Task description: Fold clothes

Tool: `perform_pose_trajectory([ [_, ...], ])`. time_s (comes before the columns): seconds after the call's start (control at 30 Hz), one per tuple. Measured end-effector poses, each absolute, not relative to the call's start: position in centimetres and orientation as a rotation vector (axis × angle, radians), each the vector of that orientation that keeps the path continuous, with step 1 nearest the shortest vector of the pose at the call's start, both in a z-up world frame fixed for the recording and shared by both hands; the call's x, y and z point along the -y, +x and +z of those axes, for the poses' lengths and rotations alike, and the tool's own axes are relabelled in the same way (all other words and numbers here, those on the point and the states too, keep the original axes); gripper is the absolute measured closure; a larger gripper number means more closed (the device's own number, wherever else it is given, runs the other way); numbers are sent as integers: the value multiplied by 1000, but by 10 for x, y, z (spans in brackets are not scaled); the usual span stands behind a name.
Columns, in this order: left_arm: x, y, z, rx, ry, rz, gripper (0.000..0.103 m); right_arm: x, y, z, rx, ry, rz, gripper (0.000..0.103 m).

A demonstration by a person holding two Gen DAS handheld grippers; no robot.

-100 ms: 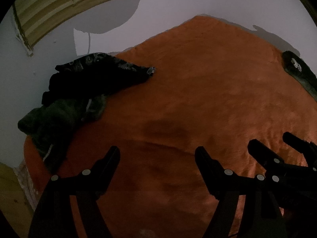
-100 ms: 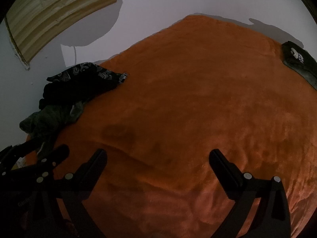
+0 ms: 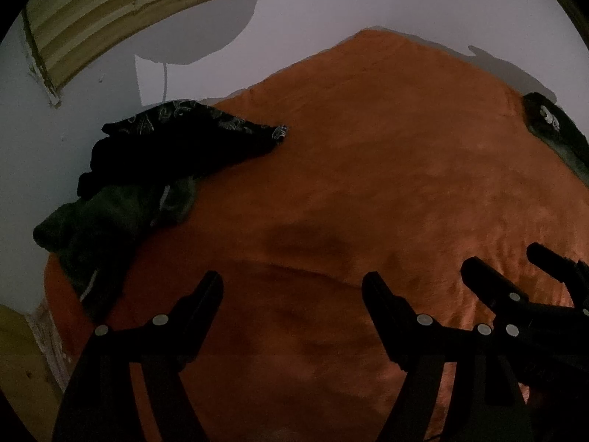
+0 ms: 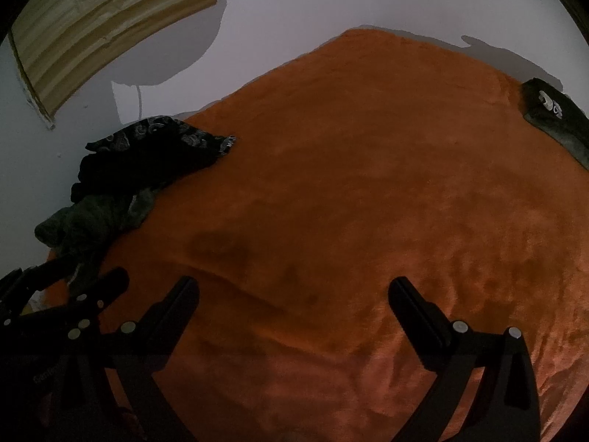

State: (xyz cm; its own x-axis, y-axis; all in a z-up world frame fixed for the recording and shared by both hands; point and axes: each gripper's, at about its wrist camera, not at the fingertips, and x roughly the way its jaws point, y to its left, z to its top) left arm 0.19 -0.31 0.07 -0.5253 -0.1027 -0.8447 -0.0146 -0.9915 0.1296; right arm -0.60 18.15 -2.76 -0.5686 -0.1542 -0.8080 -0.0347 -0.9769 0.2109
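You see an orange plush blanket (image 3: 368, 169) under a black garment (image 3: 184, 140) with pale paisley print, a dull green garment (image 3: 110, 221) beside it on the blanket, black gripper fingers (image 3: 198, 305), white wall (image 3: 331, 0).

No text, label, brand or number can be read with any certainty. The left gripper (image 4: 55, 287), seen at the lower left of the right wrist view, carries a faint pale print on its dark body, too dim and blurred to spell out. The folded dark garment (image 4: 556, 118) at the far right edge of the orange blanket (image 4: 368, 184) bears a white mark that may be a logo or lettering, but its shapes cannot be made out. A dark strip at the top of the wall is cut off and illegible.
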Motion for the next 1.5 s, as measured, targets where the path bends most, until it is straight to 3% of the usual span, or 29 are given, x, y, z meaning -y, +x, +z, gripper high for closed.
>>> perform_pose_trajectory([
  [0.67, -3, 8, 5, 263, 1458, -2723, 24, -186, -1, -27, 316, 1428, -2736, 0],
  [1.5, -5, 10, 2, 234, 1462, -2730, 24, -192, 2, -27, 327, 1430, -2733, 0],
])
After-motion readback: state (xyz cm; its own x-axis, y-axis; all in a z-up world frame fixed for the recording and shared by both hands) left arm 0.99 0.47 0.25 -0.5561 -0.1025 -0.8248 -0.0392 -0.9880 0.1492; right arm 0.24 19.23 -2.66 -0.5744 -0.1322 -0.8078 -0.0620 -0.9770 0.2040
